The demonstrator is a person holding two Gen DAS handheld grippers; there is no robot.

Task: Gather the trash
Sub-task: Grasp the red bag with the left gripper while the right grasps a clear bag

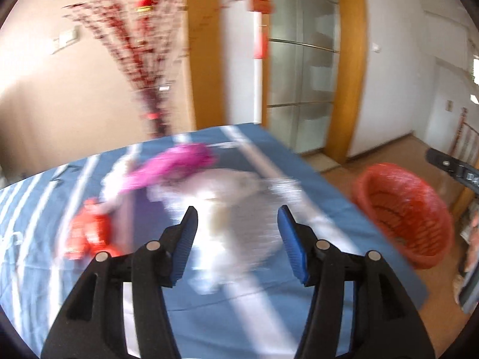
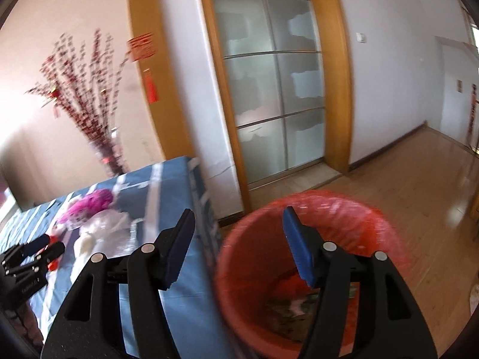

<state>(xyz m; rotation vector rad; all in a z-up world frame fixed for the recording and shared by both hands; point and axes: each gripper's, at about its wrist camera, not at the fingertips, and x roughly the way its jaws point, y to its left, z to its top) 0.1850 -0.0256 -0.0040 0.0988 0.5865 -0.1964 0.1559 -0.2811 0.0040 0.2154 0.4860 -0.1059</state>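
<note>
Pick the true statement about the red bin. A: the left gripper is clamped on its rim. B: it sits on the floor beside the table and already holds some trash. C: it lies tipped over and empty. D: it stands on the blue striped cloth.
B: the red bin stands on the wooden floor by the table, with scraps at its bottom.

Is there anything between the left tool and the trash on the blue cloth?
Nothing visible. The left tool is open and empty, pointing at the white plastic trash, with only the blue cloth below.

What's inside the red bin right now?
The red bin holds some trash at the bottom: a red piece and something greenish, blurred. The right gripper, open above it, hides part of the bottom.
</note>
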